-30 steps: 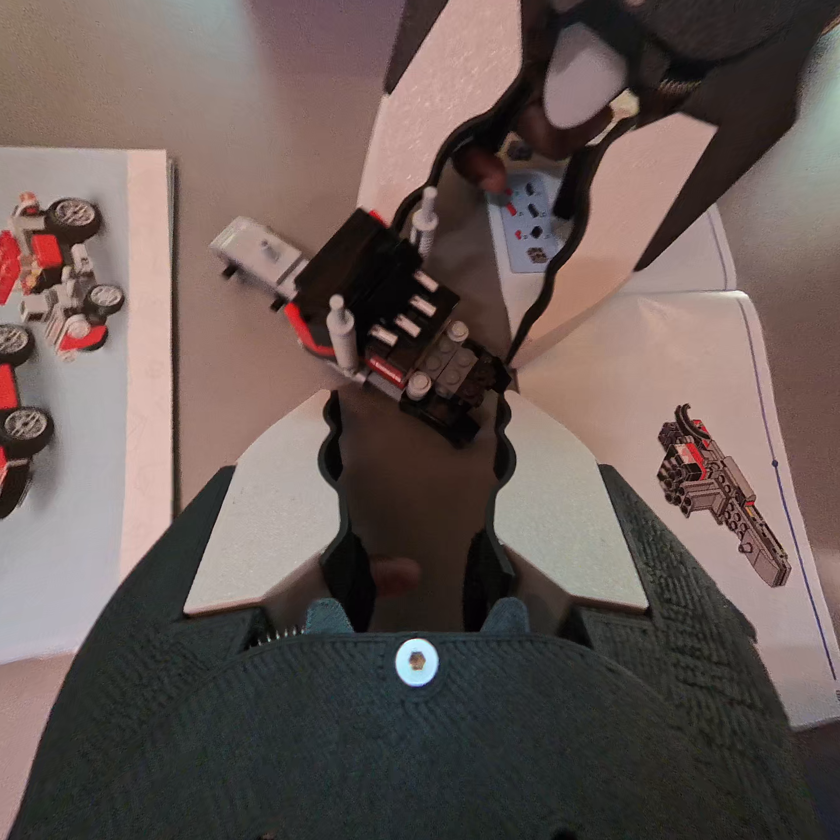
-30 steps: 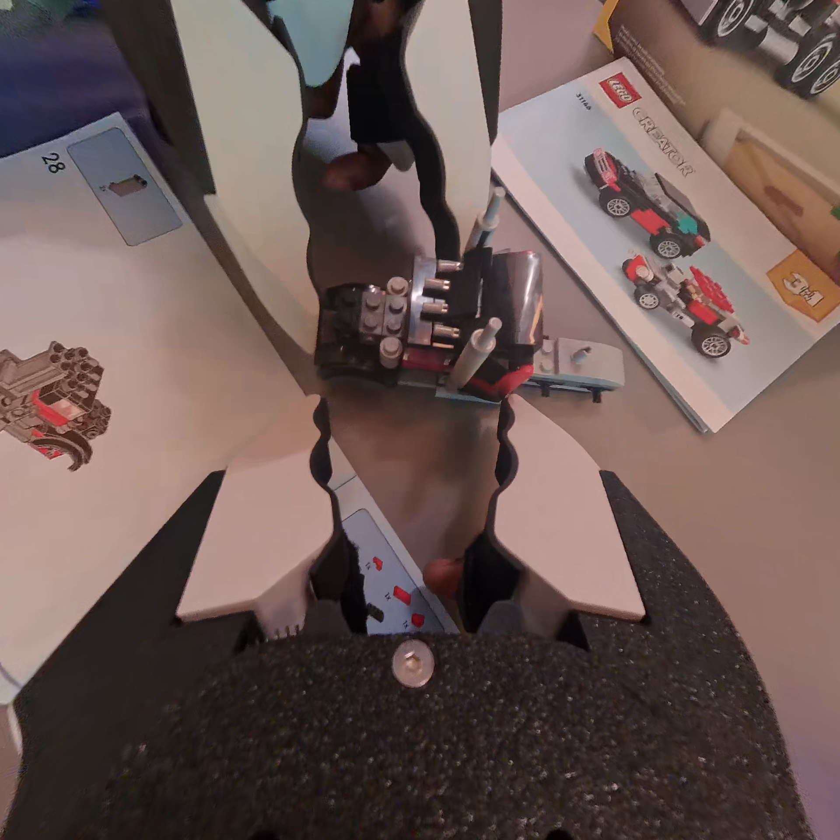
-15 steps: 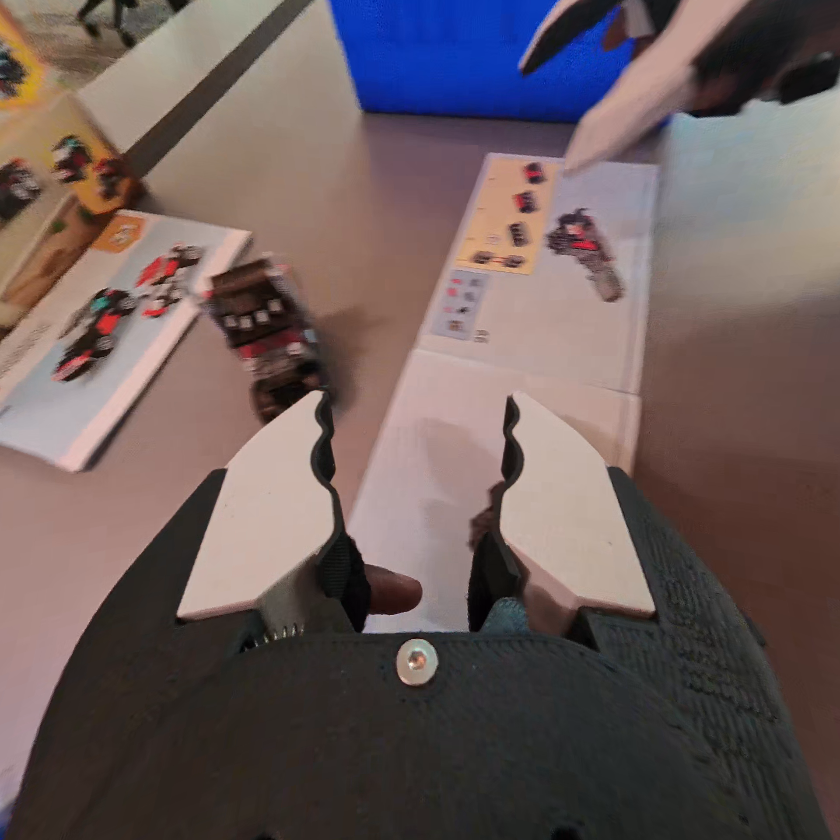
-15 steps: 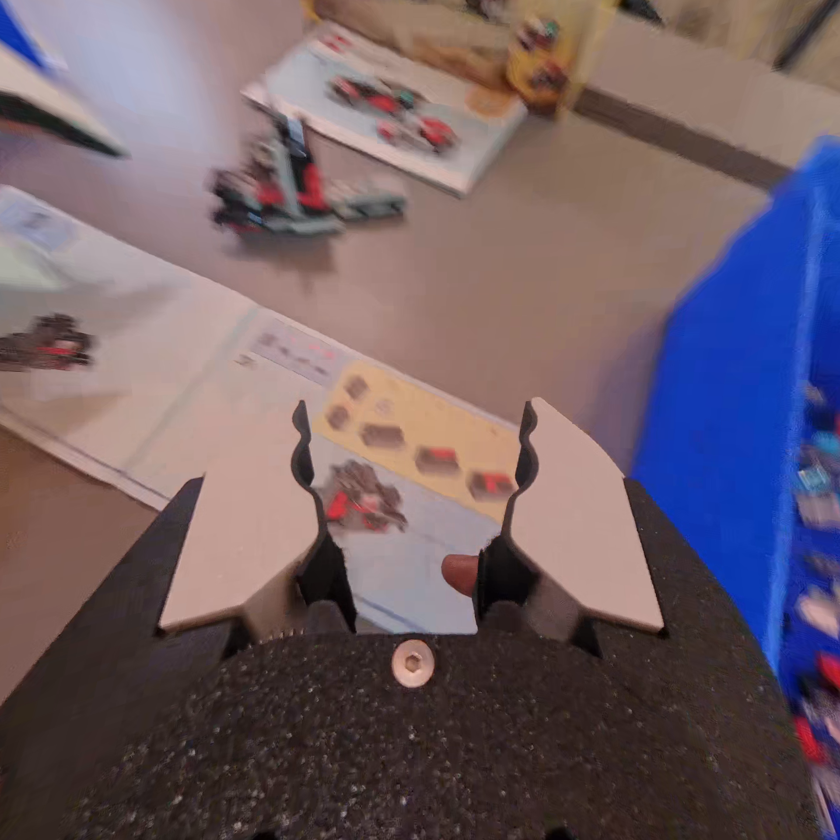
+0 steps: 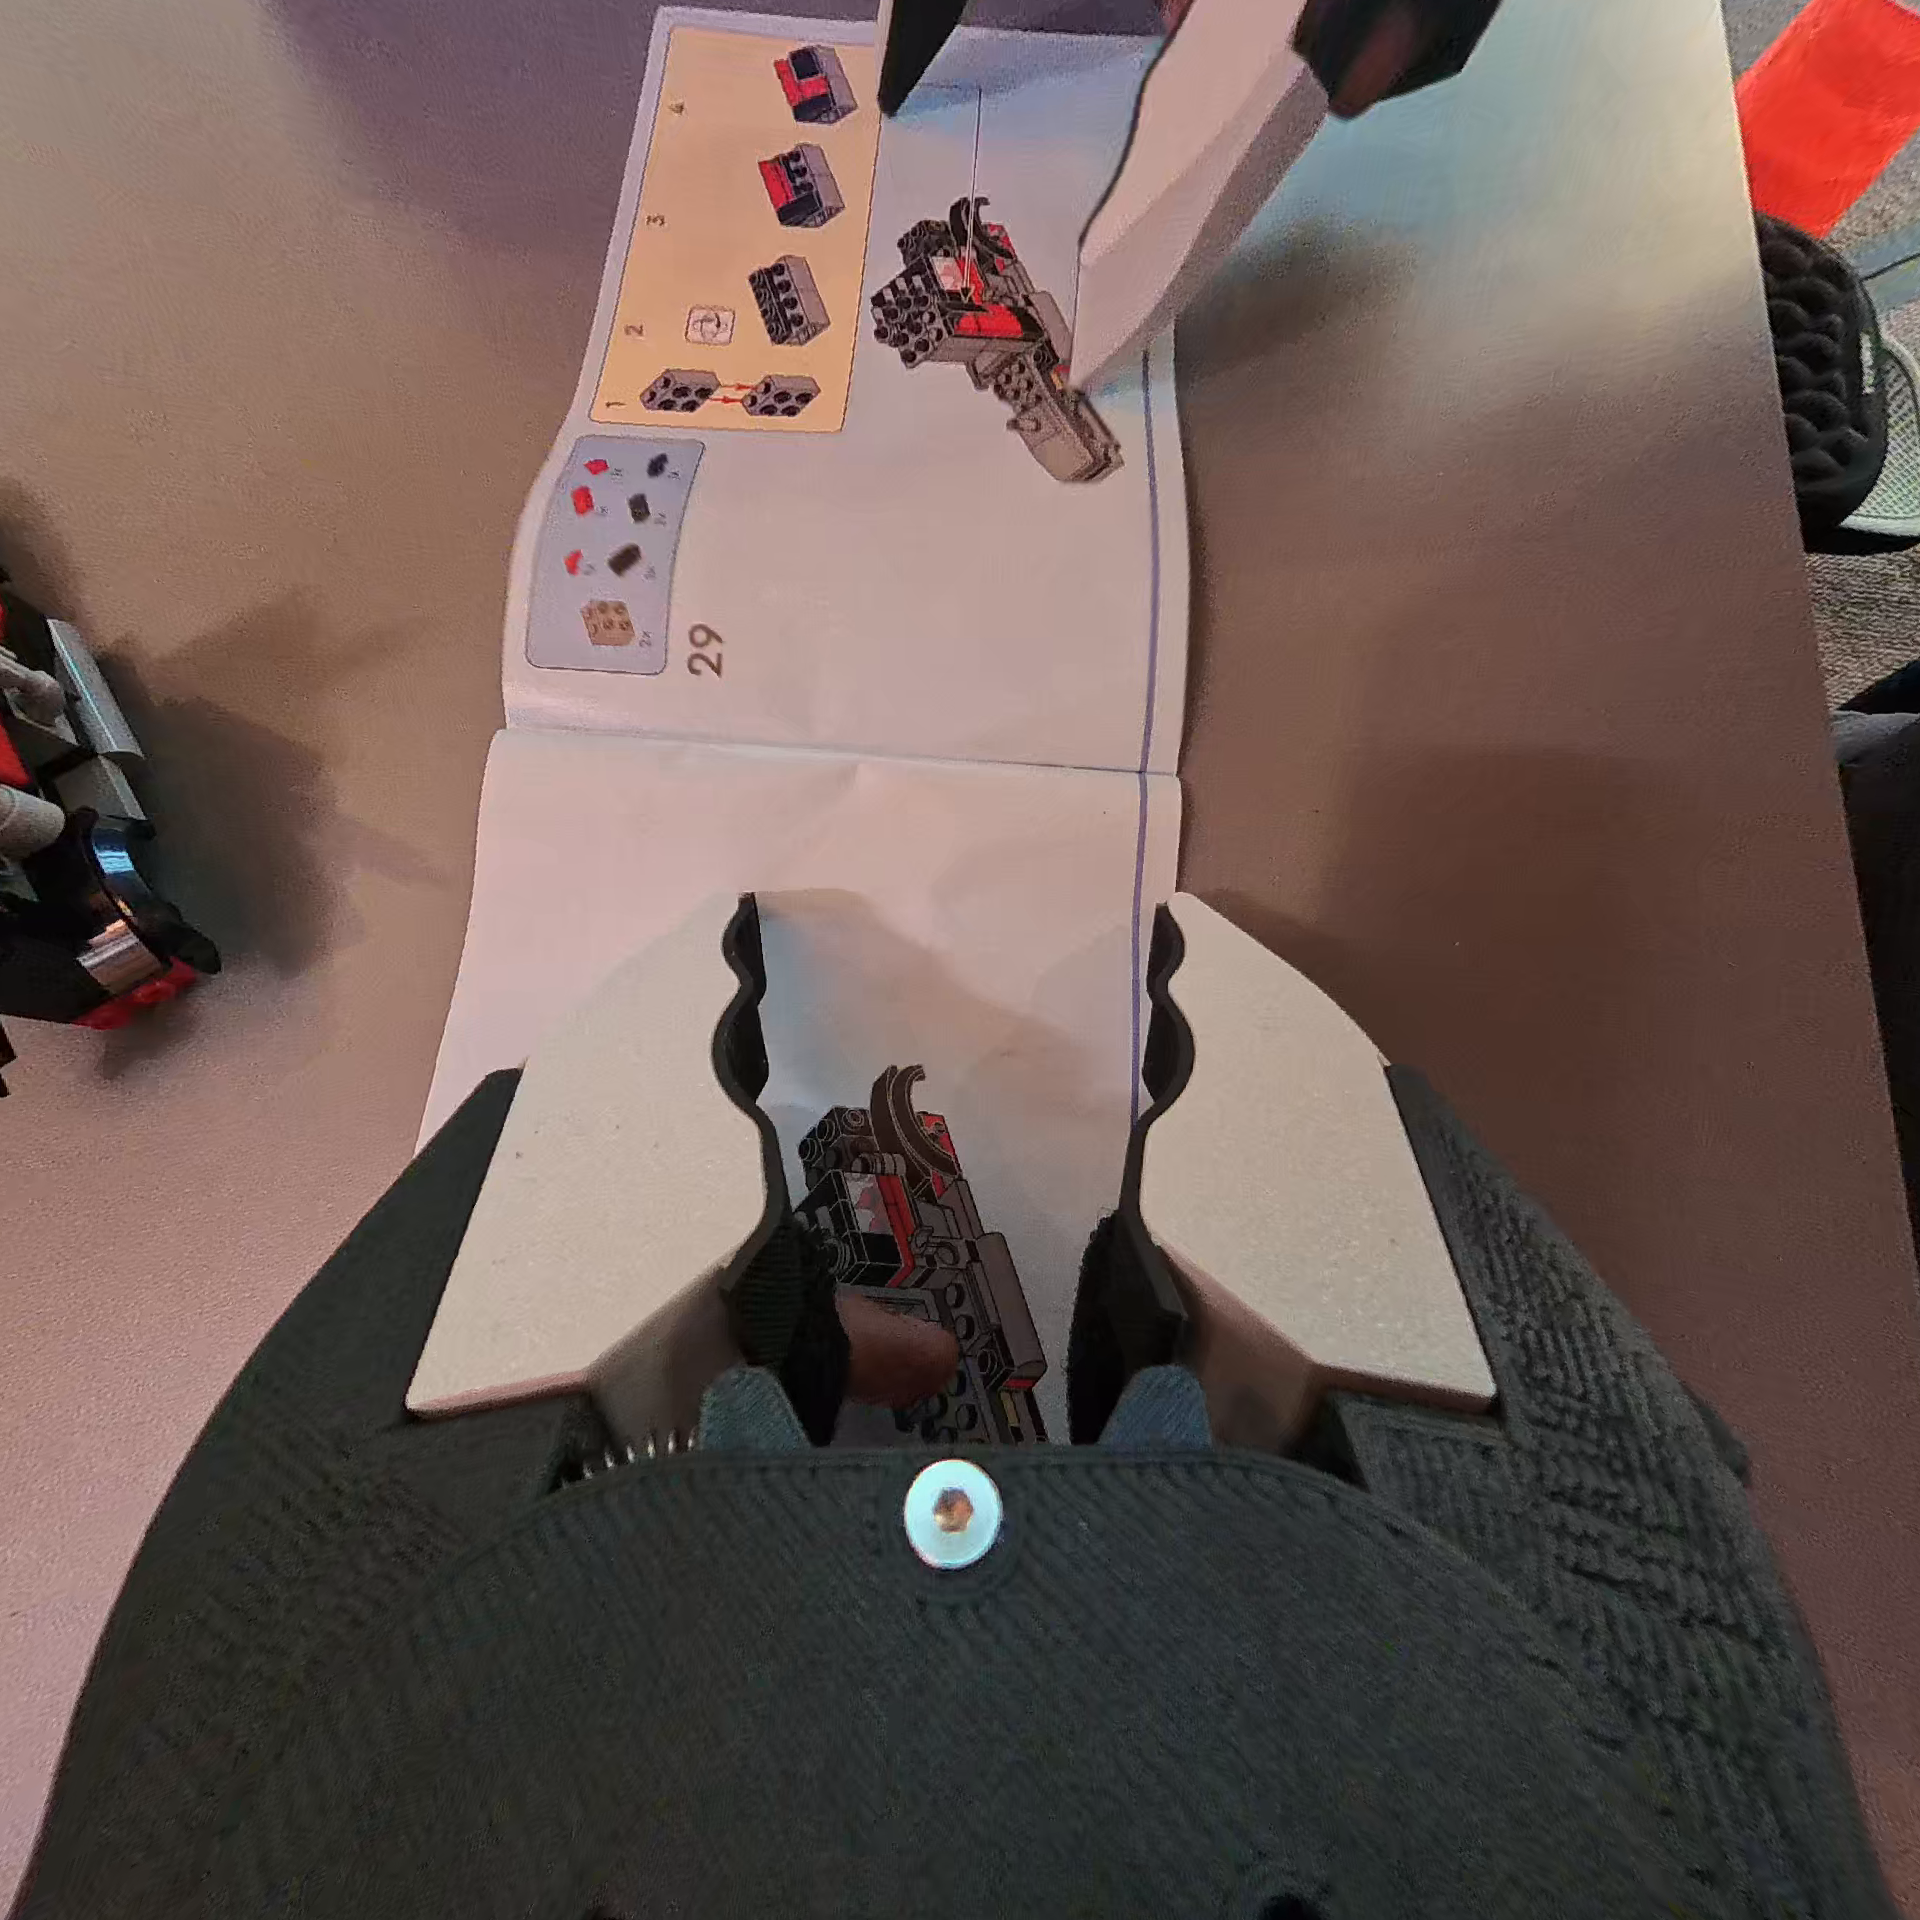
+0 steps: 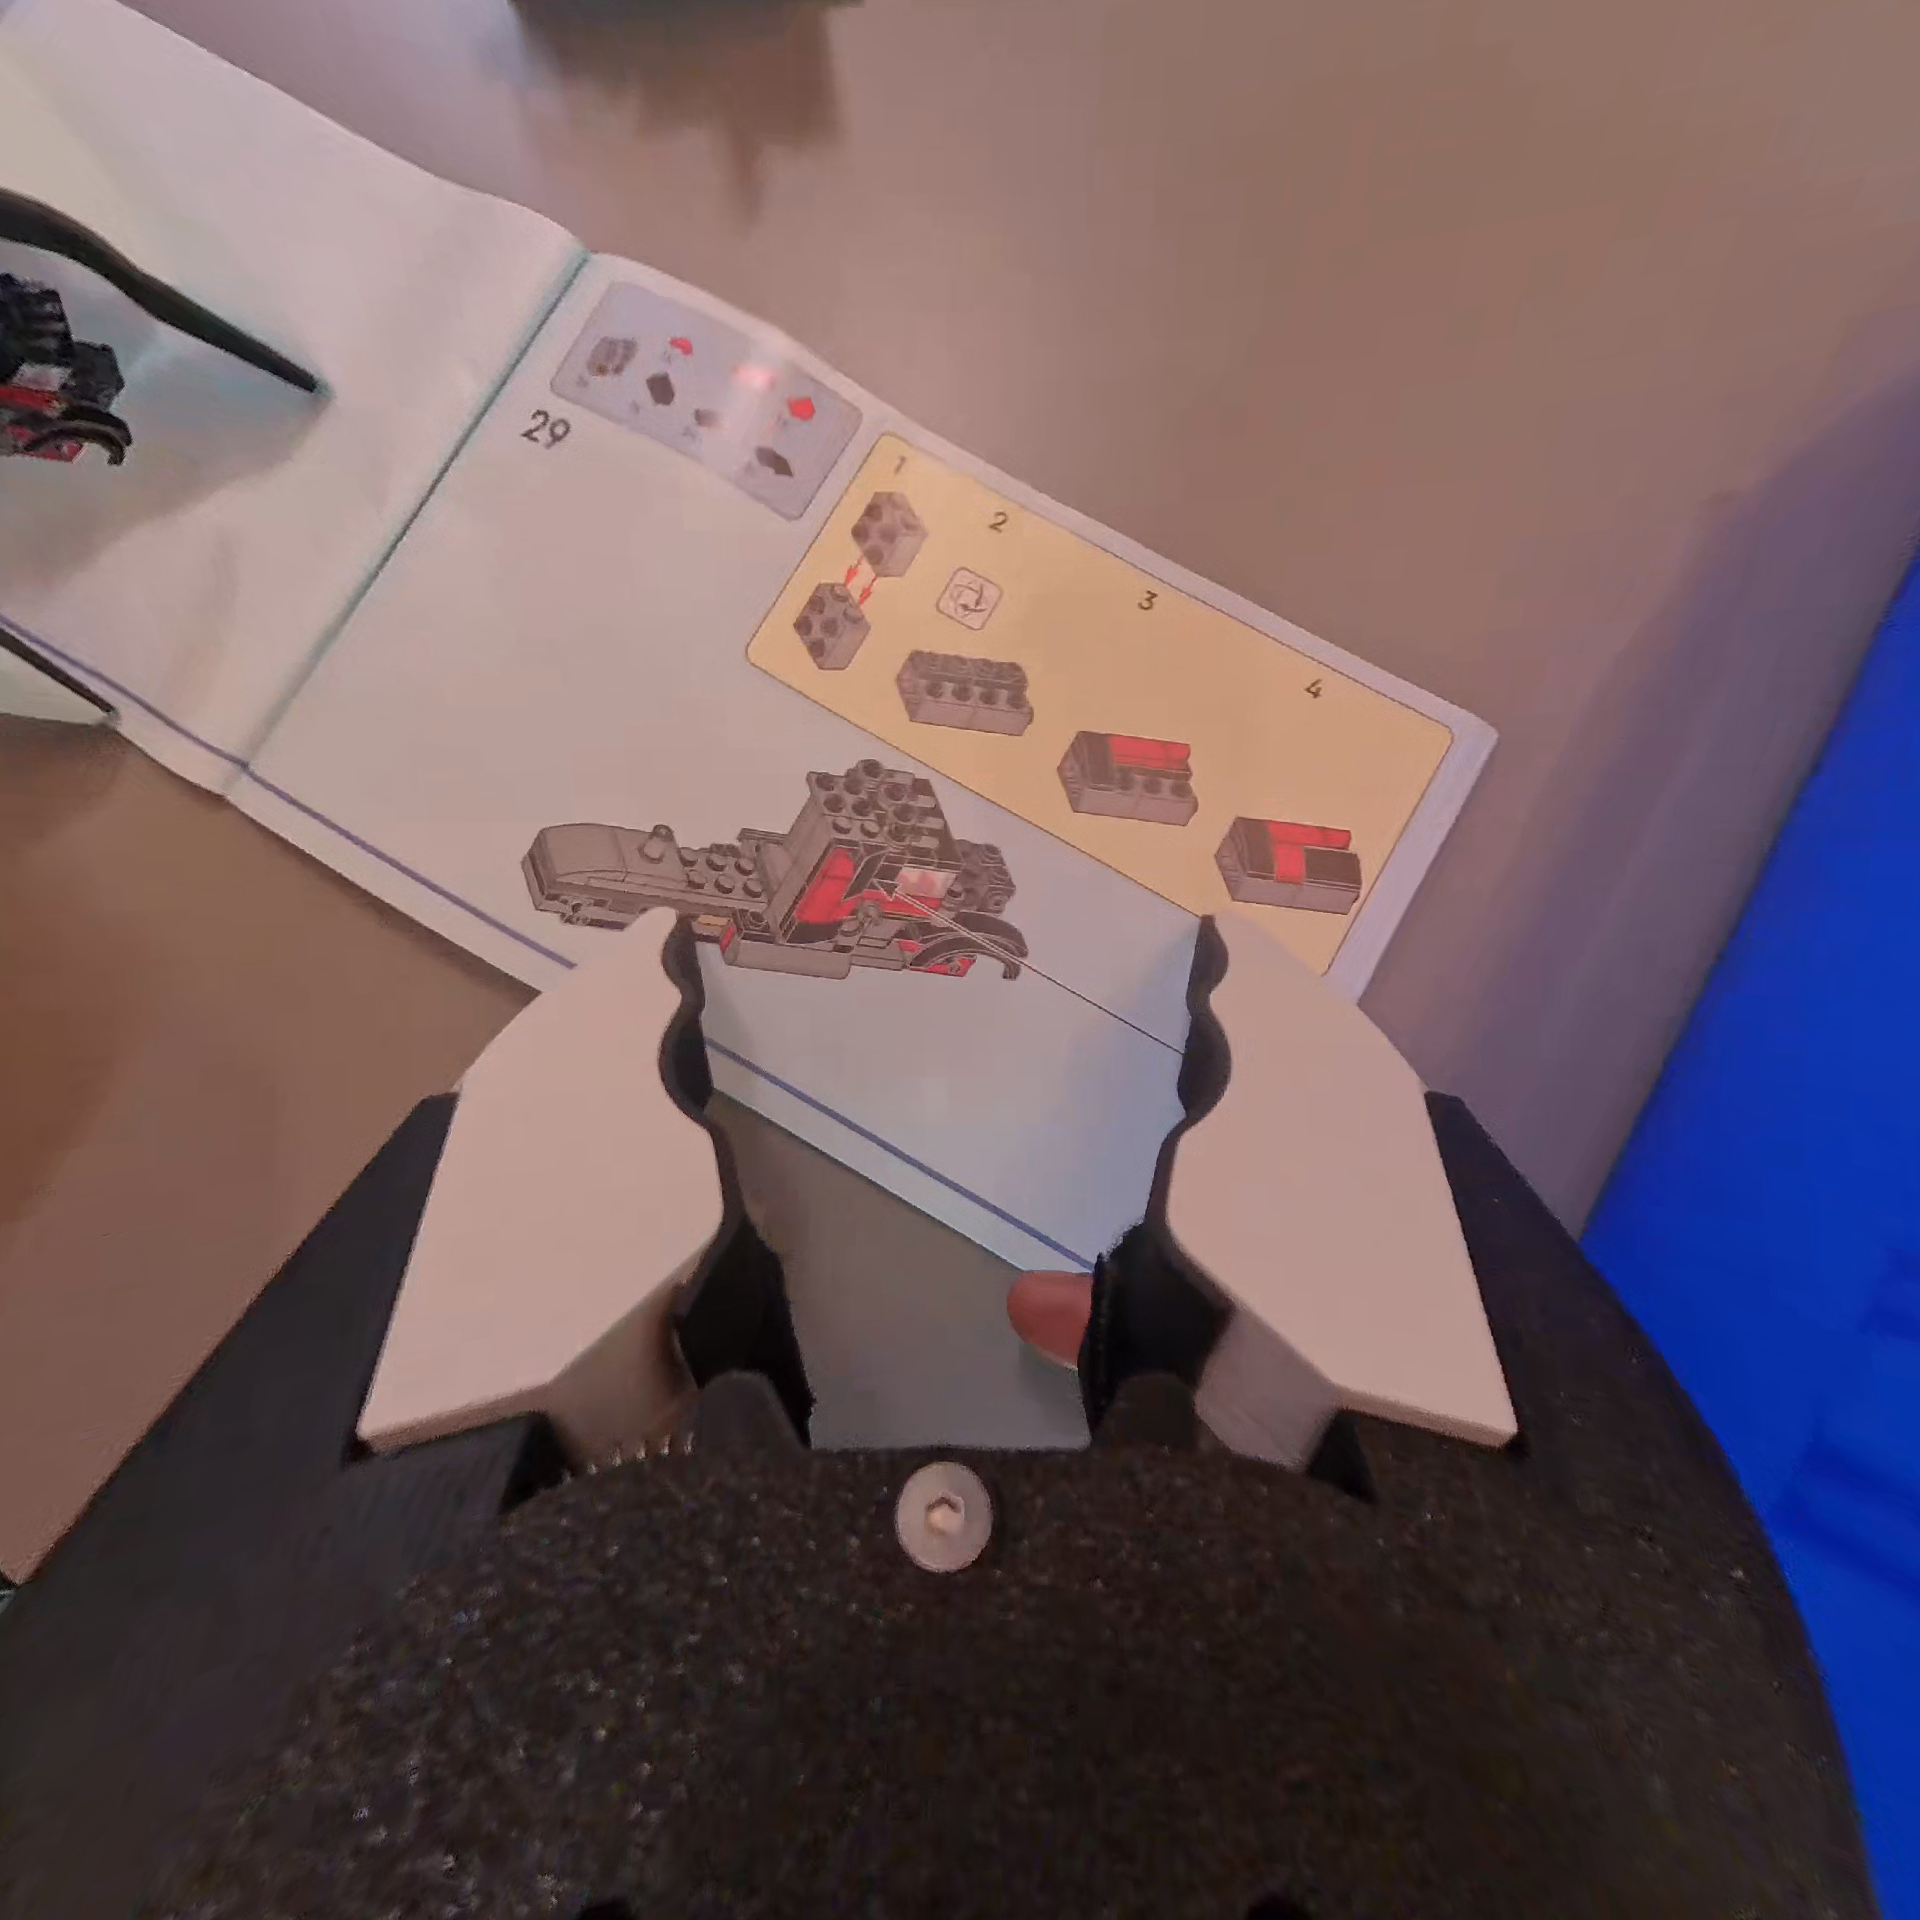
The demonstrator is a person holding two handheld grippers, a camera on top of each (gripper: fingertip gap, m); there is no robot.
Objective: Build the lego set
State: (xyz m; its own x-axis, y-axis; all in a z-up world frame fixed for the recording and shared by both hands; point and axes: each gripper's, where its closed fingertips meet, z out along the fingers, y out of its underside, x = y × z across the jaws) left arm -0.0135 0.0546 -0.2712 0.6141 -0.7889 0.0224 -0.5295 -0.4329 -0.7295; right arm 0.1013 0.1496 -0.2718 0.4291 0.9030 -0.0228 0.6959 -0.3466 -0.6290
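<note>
left gripper (image 5: 951, 914) wide, bare, over open booklet (image 5: 831, 831) near its right edge; right gripper (image 6: 935, 935) wide, bare, over booklet's far page; model (image 5: 73, 831) at left table (image 5: 1455, 727) edge; blue bin (image 6: 1787, 935) right

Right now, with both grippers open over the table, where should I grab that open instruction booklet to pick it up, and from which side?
Probably the long free edge with the blue line, on the open booklet, coming in low from the bare table beside it. The pages lie flat, so only an edge offers anything to pinch. The left gripper is open right above that edge; the right gripper is also open.
</note>
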